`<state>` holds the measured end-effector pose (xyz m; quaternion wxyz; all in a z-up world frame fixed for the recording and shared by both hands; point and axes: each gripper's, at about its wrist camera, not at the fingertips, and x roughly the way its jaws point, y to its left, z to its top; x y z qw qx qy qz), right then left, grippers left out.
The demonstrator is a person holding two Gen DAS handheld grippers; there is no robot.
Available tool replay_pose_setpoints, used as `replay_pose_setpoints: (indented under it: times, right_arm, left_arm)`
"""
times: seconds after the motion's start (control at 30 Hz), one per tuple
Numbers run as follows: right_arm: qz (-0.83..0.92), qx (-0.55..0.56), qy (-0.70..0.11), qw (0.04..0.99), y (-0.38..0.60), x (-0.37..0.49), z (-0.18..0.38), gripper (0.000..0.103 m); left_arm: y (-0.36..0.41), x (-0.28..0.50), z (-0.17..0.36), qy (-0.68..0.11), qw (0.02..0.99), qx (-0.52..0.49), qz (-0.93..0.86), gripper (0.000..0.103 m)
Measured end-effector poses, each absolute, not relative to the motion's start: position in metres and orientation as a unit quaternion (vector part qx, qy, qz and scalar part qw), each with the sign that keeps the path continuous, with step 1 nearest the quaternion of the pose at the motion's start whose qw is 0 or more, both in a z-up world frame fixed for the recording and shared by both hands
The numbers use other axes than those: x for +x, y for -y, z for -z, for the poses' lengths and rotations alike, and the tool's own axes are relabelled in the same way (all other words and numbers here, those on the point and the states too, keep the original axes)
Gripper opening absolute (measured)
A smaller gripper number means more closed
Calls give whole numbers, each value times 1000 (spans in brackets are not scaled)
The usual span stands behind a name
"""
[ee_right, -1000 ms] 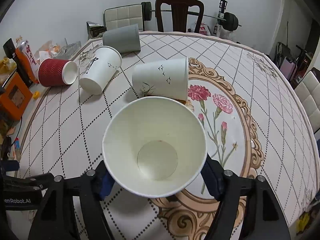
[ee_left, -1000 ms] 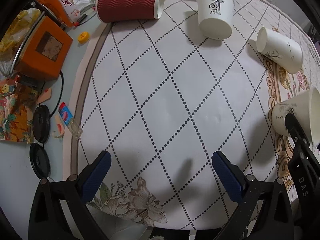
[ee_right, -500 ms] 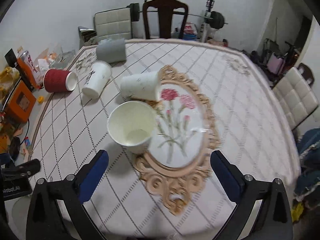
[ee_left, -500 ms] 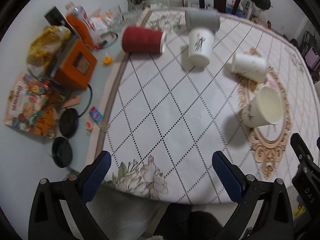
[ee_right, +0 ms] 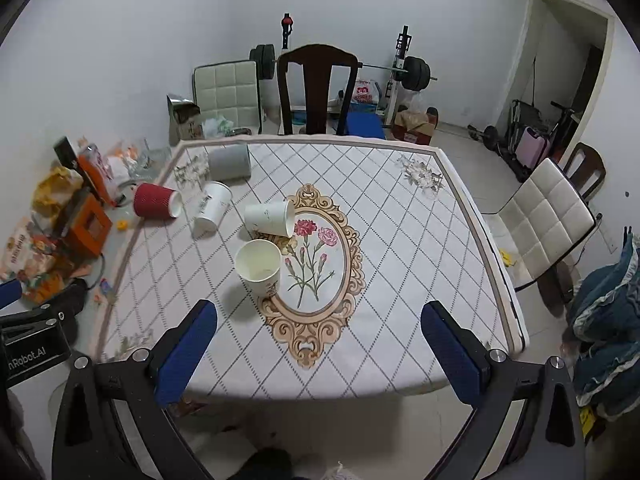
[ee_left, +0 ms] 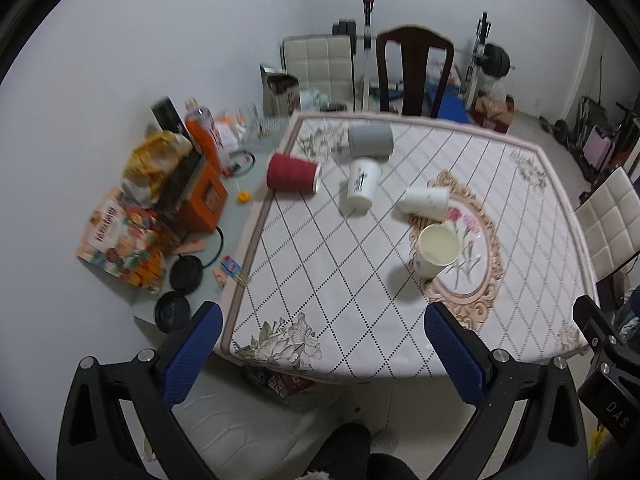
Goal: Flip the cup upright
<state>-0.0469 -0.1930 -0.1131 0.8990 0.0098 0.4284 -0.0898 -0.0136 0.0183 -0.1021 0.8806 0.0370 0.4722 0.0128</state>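
Fingers (ee_left: 190, 356) blue-padded, ribbed, spread wide on both grippers, gripping nothing. Smooth paper cup (ee_right: 259, 266) upright, hollow, at 9 o'clock of floral oval (ee_right: 320, 276) on quilted desk (ee_right: 420, 272). Corrugated red cup (ee_right: 156, 201) toppled at 10.

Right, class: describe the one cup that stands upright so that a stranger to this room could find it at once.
Start at the oval floral medallion in the middle of the tablecloth. At the medallion's near-left edge stands a white paper cup, its mouth open to the ceiling. The red cup, the grey cup and the other two white cups all lie on their sides.
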Motion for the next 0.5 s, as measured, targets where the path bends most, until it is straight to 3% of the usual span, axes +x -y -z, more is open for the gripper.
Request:
replay_pose_setpoints:
  times: [0.5]
  right_arm:
    - [87, 12, -385, 919, 194, -122, 28, 103]
  left_arm:
    - [-17, -85, 37, -416, 909, 30, -8, 103]
